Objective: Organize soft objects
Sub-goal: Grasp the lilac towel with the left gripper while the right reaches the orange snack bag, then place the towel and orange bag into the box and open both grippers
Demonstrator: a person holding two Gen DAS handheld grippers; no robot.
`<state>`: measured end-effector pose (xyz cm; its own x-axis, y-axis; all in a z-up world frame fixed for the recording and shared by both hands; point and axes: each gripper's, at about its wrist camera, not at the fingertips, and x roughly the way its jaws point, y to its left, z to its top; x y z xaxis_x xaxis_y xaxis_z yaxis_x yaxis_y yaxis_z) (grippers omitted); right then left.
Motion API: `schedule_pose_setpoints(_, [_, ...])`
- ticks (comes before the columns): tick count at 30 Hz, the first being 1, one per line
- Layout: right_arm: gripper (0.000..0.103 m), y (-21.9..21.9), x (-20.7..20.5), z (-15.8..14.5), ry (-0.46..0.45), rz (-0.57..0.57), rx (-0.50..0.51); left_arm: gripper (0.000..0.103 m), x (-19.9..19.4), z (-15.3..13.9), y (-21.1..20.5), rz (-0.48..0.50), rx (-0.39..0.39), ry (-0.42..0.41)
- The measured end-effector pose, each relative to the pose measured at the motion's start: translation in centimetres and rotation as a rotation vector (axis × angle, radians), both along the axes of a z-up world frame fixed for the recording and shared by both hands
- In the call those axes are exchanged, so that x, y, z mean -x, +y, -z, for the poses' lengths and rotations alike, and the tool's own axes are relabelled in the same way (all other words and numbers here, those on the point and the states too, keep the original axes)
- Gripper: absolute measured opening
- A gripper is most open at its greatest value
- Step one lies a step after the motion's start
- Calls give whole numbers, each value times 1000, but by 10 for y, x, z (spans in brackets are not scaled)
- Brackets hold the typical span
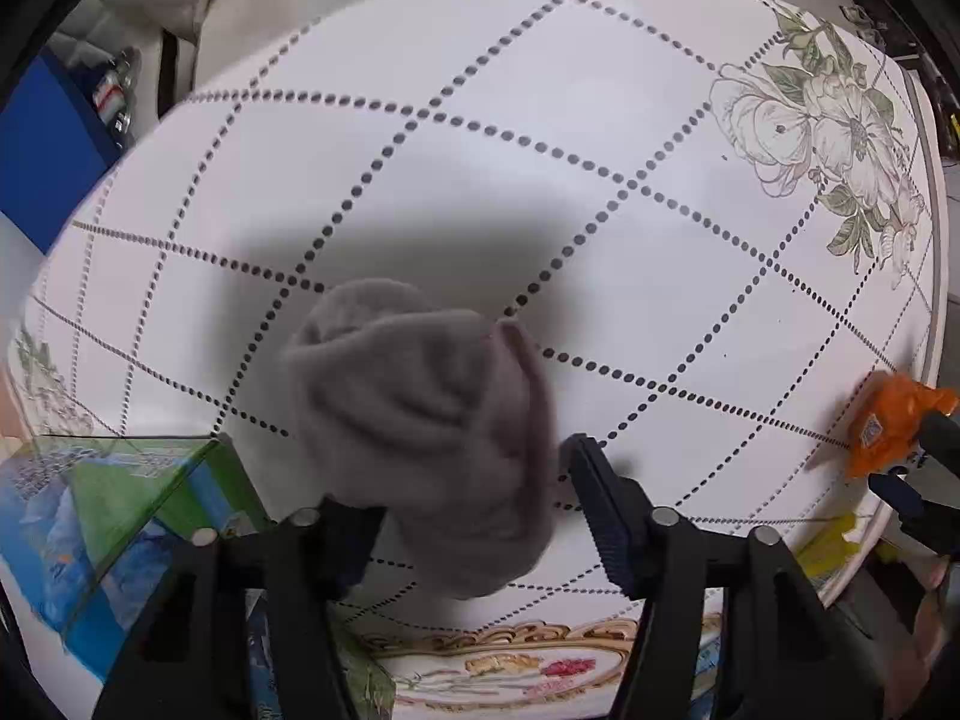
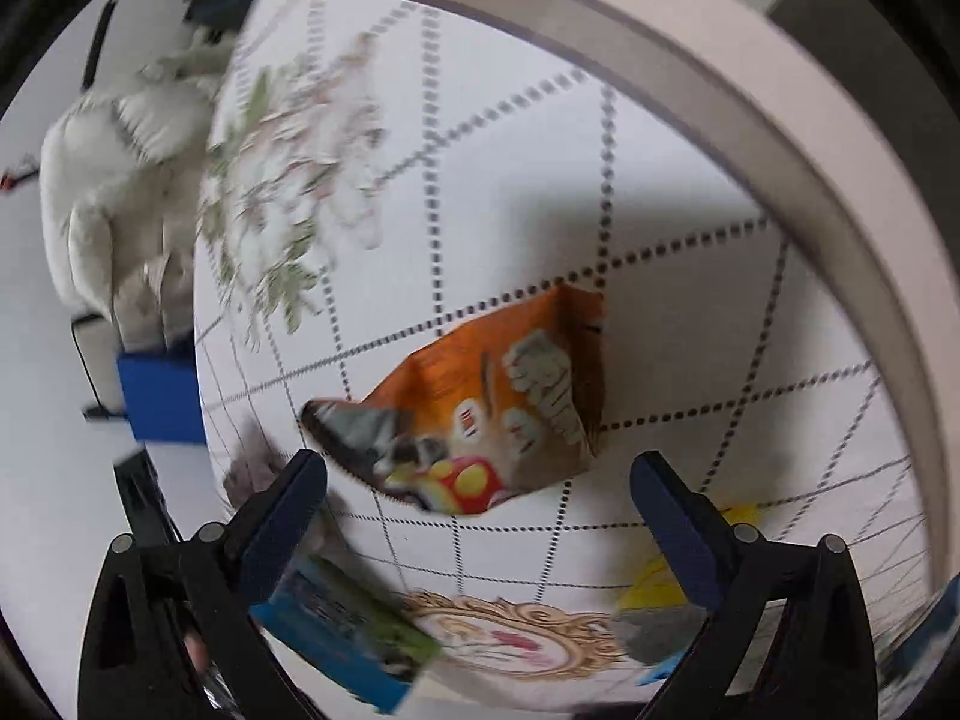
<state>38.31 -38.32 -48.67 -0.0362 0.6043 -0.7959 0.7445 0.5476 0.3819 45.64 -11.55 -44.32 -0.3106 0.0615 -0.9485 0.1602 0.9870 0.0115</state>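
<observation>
In the left wrist view my left gripper (image 1: pixel 474 516) has its jaws wide apart around a grey knitted sock bundle (image 1: pixel 426 420) that rests on the white dotted table (image 1: pixel 480 138); the bundle lies against the left finger, with a gap to the right one. An orange snack packet (image 1: pixel 888 426) shows at the right edge with my right gripper by it. In the right wrist view my right gripper (image 2: pixel 480 492) is open, its fingers either side of the orange snack packet (image 2: pixel 480 408), which lies on the table just ahead of the tips.
A blue-green tissue box (image 1: pixel 114 516) stands at the table's left front and also shows in the right wrist view (image 2: pixel 348 630). A yellow packet (image 2: pixel 660 588) lies near my right finger. A blue box (image 2: pixel 159 396) and a white sofa (image 2: pixel 120 180) stand beyond the table's edge.
</observation>
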Motion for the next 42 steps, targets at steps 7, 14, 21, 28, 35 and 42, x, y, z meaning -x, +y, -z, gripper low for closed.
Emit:
schedule_pose_setpoints(7, [67,29,-6,-3,2,-32,159,37,15,-8,-9,-29,43,-46])
schedule_pose_setpoints(14, [39,76,-9,-39,-105,-326,375,36,36,-49,-6,-30,85,-141])
schedule_pose_setpoints(21, [27,133,6,-90,-234,-526,436,36,80,-112,23,-66,181,-247])
schedule_pose_setpoints(28, [0,194,26,-161,-389,-624,395,37,112,-171,98,-135,223,-304])
schedule_pose_setpoints(35, [33,219,34,-166,-345,-708,393,36,132,-181,174,-194,170,-314])
schedule_pose_setpoints(42, [61,209,78,-118,-188,-603,294,37,148,-176,196,-225,223,-304])
